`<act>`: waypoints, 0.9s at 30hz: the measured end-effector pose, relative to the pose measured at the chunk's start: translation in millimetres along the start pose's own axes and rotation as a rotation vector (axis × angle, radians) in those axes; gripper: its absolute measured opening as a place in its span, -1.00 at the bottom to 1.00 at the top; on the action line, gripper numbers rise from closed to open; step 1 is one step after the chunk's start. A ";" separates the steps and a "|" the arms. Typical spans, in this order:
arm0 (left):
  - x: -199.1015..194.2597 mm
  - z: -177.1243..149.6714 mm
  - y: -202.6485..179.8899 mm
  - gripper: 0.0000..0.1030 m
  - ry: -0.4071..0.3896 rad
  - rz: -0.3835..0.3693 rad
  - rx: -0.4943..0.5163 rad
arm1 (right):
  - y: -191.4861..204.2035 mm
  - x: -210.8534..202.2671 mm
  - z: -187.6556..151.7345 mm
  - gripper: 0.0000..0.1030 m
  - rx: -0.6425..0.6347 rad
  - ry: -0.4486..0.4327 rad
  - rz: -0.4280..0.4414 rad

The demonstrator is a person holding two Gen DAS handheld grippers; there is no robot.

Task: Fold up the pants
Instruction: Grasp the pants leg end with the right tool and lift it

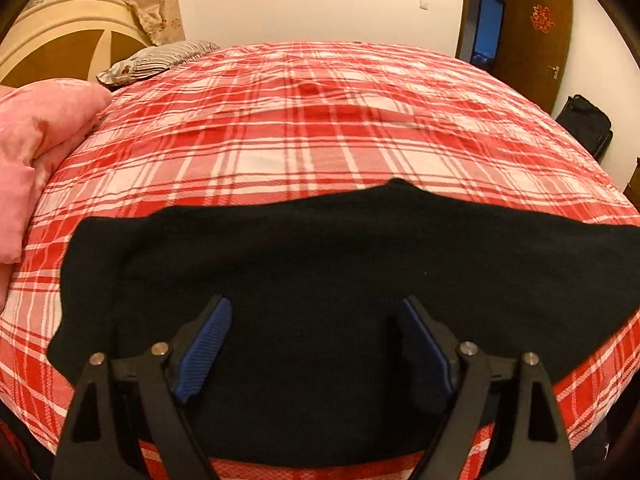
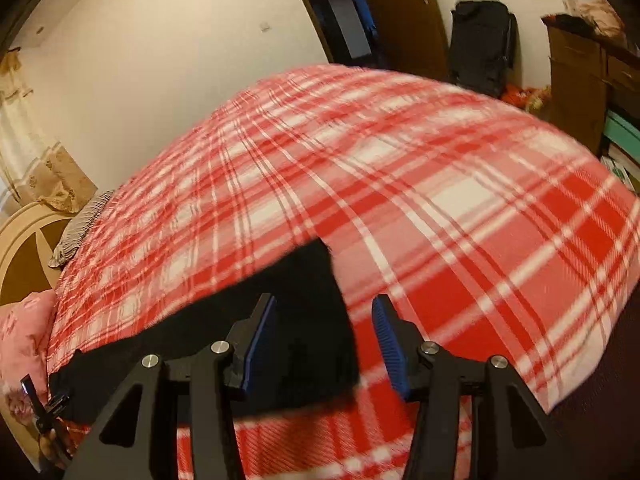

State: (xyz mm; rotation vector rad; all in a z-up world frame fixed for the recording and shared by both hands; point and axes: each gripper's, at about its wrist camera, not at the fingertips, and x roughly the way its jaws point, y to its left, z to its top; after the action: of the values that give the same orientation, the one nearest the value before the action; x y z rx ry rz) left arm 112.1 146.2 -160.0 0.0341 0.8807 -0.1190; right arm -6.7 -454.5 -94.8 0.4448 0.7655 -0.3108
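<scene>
A: Black pants [image 1: 320,264] flat on plaid bed [image 1: 280,128], near its front edge. Looks like a broad dark slab, possibly folded once already; layers unreadable against black. Judged early to mid task, further folds left.

B: Left tongs [image 1: 316,312] wide apart, hovering over pants, gripping nothing. Right tongs [image 2: 326,308] also wide, empty, straddling pants' end edge.

A: Left view only: pants' full far edge, pink quilt [image 1: 36,140] left of pants, striped pillow [image 1: 156,58] beyond.

B: Right view only: pants' corner and end edge [image 2: 320,288], bare plaid beyond, left tool [image 2: 44,412] at pants' other end. Motion blur here.
</scene>
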 end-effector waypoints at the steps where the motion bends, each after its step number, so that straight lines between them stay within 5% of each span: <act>1: 1.6 -0.3 -1.7 0.71 0.003 -0.001 -0.001 | -3.3 1.9 -2.8 0.00 0.011 0.010 0.006; 13: 9.2 -2.1 -10.4 0.93 0.006 0.008 -0.019 | -6.5 8.6 -12.8 -0.01 0.033 -0.013 0.041; 27: 12.4 -1.2 -12.2 1.00 0.001 0.018 -0.031 | -5.1 12.1 -12.4 -0.32 0.012 -0.012 0.019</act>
State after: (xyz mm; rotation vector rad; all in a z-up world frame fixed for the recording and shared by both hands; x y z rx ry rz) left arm 117.5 133.0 -170.0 0.0127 0.8832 -0.0885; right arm -8.0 -454.1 -112.8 0.4613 0.7480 -0.3000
